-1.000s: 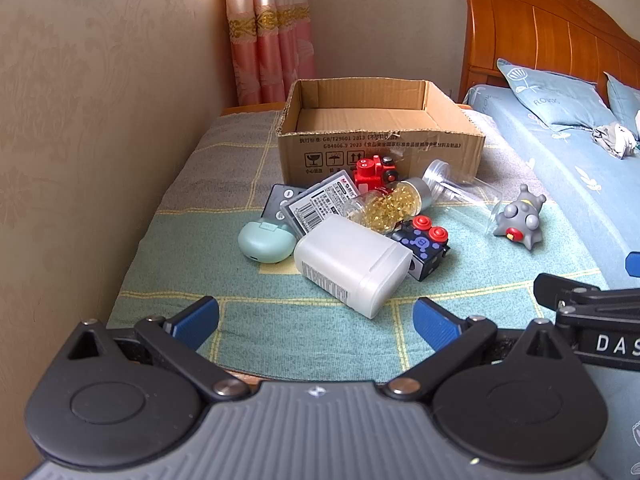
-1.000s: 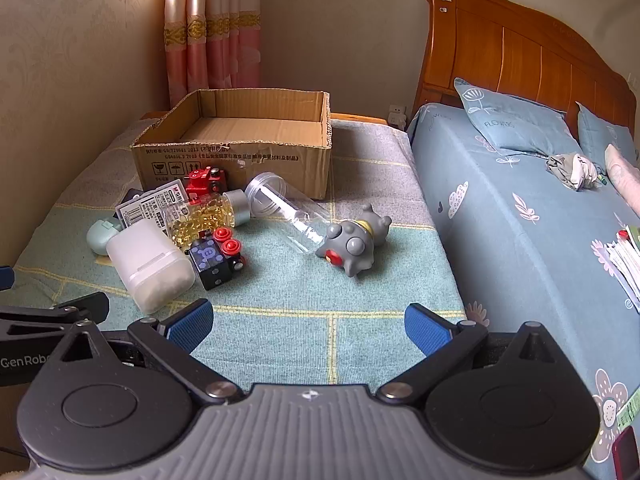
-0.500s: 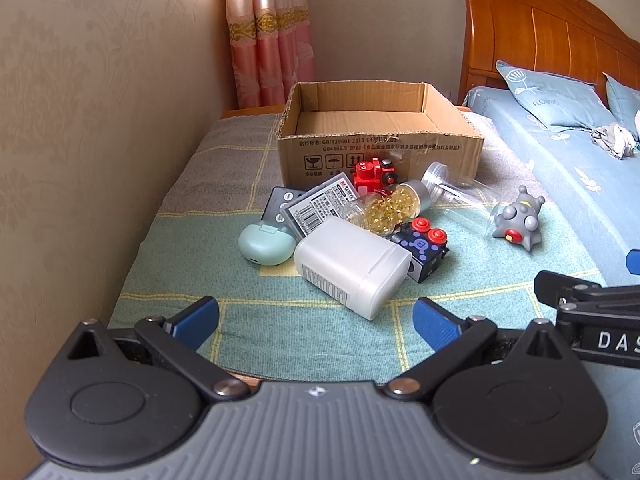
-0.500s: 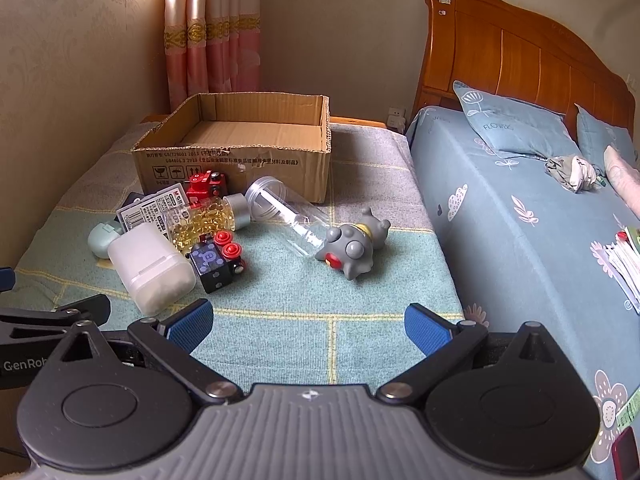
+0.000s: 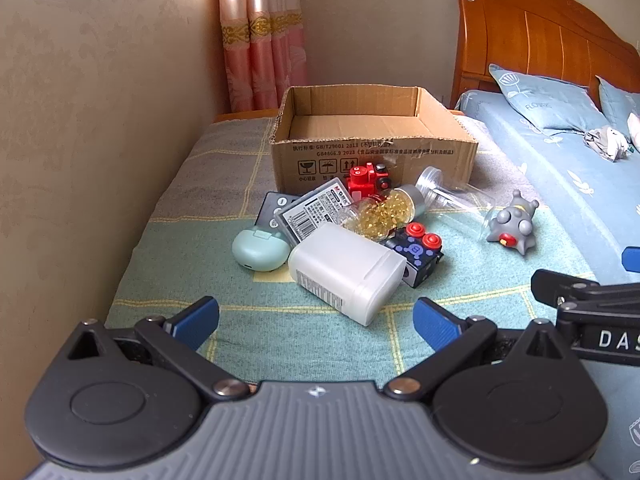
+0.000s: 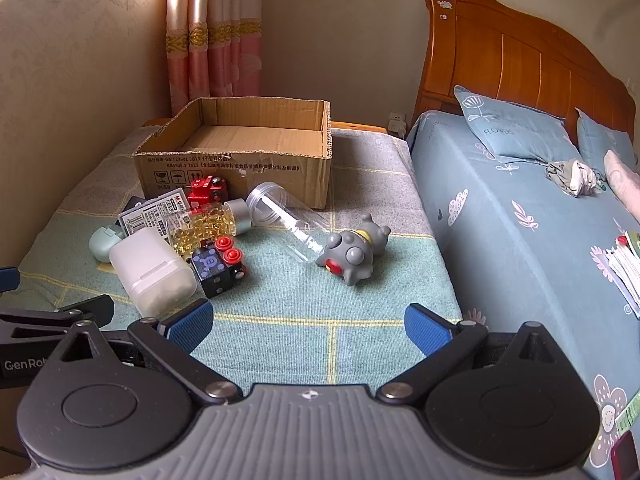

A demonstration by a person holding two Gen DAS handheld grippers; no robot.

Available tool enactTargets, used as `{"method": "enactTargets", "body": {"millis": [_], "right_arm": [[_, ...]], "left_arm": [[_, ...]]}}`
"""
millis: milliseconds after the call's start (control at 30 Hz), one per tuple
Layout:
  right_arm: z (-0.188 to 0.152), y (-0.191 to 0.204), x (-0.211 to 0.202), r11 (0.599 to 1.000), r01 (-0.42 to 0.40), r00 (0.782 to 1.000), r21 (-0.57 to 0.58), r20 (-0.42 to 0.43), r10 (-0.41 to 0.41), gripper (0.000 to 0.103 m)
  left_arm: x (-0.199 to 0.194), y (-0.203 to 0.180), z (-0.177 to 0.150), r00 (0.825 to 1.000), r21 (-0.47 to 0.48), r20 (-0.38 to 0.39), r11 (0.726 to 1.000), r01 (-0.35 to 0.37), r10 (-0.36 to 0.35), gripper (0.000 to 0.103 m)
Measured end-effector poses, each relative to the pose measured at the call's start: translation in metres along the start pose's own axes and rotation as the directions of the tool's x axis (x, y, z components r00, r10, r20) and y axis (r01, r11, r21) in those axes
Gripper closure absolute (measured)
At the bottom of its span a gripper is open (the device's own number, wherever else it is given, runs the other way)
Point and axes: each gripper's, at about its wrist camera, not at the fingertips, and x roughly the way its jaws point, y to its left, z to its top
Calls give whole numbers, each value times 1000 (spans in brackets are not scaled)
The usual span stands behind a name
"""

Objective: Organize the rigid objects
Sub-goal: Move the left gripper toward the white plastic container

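Grippers, left (image 5: 316, 320) and right (image 6: 308, 322), gape wide (holding nothing) before cardboard box (image 5: 372, 160).

Home bedroom: wooden headboard (image 6: 520, 64), bed (image 6: 520, 232) in blue floral sheet, pillows (image 6: 516, 132), pink curtain (image 6: 212, 32), wallpapered walls.

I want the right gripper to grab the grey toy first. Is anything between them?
Nothing visible: only bare blanket lies between the open right gripper and the grey toy. The clear jar touches the toy's far side.
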Motion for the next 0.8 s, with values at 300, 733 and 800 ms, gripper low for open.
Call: {"method": "enactTargets", "body": {"millis": [300, 733, 800], "right_arm": [[4, -1, 1, 1000, -19, 1000, -19, 19, 19, 0], [9, -11, 27, 995, -83, 997, -63, -10, 83, 0], [10, -13, 33, 994, -85, 996, -67, -22, 83, 0]], "left_arm": [[2, 2, 7, 998, 55, 33, 998, 43, -45, 1], [32, 15, 16, 979, 157, -8, 967, 202, -204, 1], [41, 18, 14, 976, 159, -33, 963, 216, -214, 1]]}}
